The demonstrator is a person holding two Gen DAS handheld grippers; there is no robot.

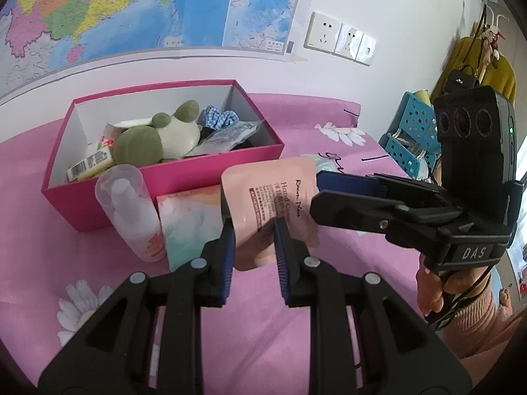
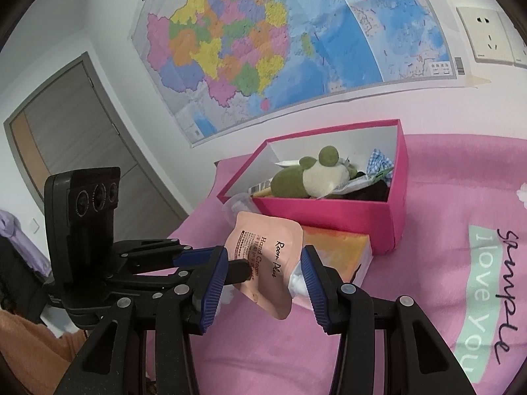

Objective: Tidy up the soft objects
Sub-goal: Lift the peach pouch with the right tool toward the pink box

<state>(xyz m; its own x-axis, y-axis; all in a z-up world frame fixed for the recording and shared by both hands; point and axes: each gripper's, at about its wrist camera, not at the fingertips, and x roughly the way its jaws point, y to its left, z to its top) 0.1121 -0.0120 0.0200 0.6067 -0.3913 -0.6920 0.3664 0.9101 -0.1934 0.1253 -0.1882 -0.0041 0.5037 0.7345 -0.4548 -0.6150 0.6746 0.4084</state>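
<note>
A pink hand-cream pouch point(image 1: 276, 204) hangs above the pink bedspread, in front of the magenta box point(image 1: 230, 161). My right gripper point(image 1: 316, 194) is shut on the pouch's right edge and holds it up. My left gripper point(image 1: 255, 247) is open, its blue pads point(image 1: 229, 260) on either side of the pouch's lower part. In the right wrist view the pouch point(image 2: 266, 260) sits between the right gripper's point(image 2: 263, 279) fingers, and the left gripper point(image 2: 243, 268) reaches in from the left. The box point(image 2: 329, 210) holds a green-and-cream plush toy point(image 1: 161, 135), a blue checked scrunchie point(image 1: 219, 117) and packets.
A clear-capped bottle point(image 1: 131, 210) and a pastel tissue pack point(image 1: 187, 223) stand against the box front. A blue perforated basket point(image 1: 408, 138) is at the bed's right edge. A map and wall sockets point(image 1: 339, 38) are behind. A door point(image 2: 75, 138) is at left.
</note>
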